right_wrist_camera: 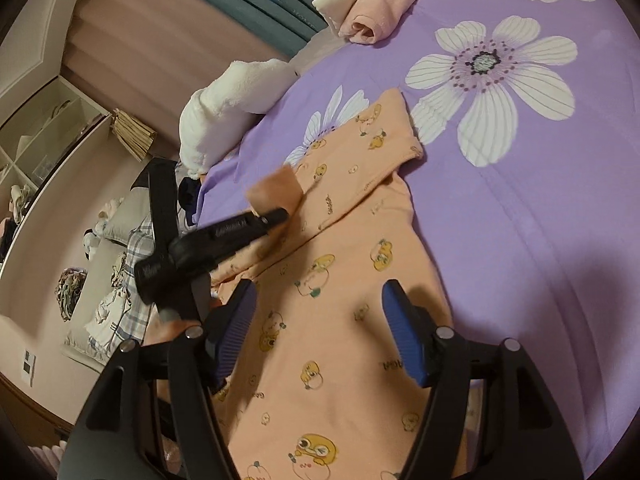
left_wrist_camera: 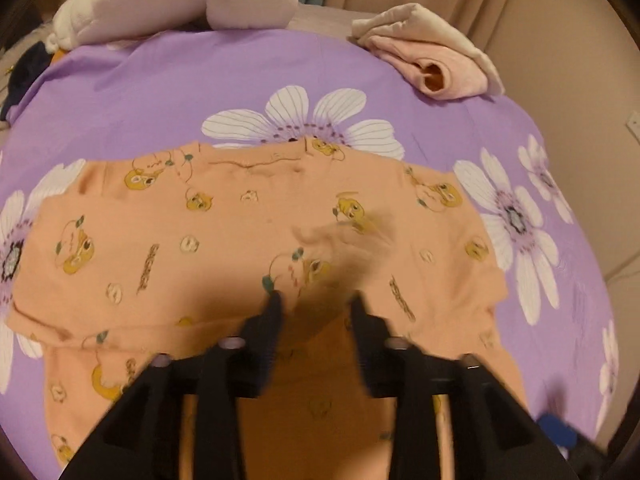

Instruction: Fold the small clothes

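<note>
Purple flower-print bedsheet [left_wrist_camera: 168, 88], one garment mid-fold.
On it lies a peach cotton top printed with yellow chicks [left_wrist_camera: 224, 240], one sleeve laid across the body; the hem and final folds look left to do. Left black gripper [left_wrist_camera: 316, 300] hovers spread above it, pinching nothing. Right blue-padded gripper [right_wrist_camera: 318, 300] is spread and empty too. Folded pink-and-cream clothes [left_wrist_camera: 432, 56] lie near the far edge, seemingly finished.

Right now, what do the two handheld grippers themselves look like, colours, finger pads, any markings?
The left gripper is all black: black ribbed pads on angular black arms with silver pivot bolts. The right gripper has the same black frame and silver bolts, but its fingers carry blue ribbed pads. From the right wrist view, the left gripper's black body shows faint lettering, too blurred to read. No sleeves or cables visible.
</note>
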A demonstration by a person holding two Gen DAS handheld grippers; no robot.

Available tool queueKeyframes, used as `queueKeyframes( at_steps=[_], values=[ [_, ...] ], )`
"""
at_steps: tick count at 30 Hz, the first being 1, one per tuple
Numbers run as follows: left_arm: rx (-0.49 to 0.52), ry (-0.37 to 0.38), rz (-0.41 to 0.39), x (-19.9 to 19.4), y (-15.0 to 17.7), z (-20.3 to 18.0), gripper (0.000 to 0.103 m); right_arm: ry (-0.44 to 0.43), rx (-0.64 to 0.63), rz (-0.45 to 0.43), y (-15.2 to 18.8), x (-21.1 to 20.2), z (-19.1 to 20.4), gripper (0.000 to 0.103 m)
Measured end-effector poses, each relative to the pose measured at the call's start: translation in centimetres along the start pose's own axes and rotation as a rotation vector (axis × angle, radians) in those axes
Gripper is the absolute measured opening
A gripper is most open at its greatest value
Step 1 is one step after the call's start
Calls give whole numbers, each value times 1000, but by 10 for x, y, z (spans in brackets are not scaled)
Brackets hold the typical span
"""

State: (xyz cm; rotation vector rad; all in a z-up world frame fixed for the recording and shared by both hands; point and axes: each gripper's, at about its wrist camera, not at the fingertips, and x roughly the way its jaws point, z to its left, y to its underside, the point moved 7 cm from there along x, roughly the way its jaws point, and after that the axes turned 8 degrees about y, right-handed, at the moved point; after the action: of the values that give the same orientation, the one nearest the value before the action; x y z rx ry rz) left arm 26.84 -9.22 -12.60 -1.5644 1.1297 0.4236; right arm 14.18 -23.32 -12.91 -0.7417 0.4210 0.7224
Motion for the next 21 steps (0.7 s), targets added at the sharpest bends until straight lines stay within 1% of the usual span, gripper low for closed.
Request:
queueKeyframes(
  at_steps=[1,2,3,4,6,10,12,14,16,17,19,20,21],
  values=[
    [14,10,-14,-7,2,0,55,-2,-3,4,-3,1,2,67],
    [50,19,-25,-14,4,-3,63,-7,-8,10,-7,3,7,68],
    [80,19,-33,-21,7,-6,64,-14,-11,14,-10,6,11,68],
    [96,15,-41,-27,11,-6,64,-20,-9,19,-15,11,16,69],
    [93,16,-49,-39,18,0,64,-39,-13,35,-23,22,25,69],
    [18,32,-53,-64,39,31,64,-14,-27,96,-36,55,35,69],
    [-20,17,-64,-78,50,54,64,-35,-28,127,-43,73,43,69],
    [-62,-13,-74,-93,61,78,64,-3,-43,136,-53,92,47,68],
    [-98,-40,-89,-107,71,99,64,45,-70,136,-61,109,51,65],
    [-118,-58,-96,-115,76,110,64,78,-89,152,-63,123,52,63],
    [-160,-73,-113,-127,85,127,65,132,-113,183,-64,141,52,49],
    [-184,-71,-118,-131,89,134,65,168,-117,214,-63,154,50,45],
    [-203,-69,-125,-135,92,139,65,185,-117,233,-61,162,49,32]
  ],
)
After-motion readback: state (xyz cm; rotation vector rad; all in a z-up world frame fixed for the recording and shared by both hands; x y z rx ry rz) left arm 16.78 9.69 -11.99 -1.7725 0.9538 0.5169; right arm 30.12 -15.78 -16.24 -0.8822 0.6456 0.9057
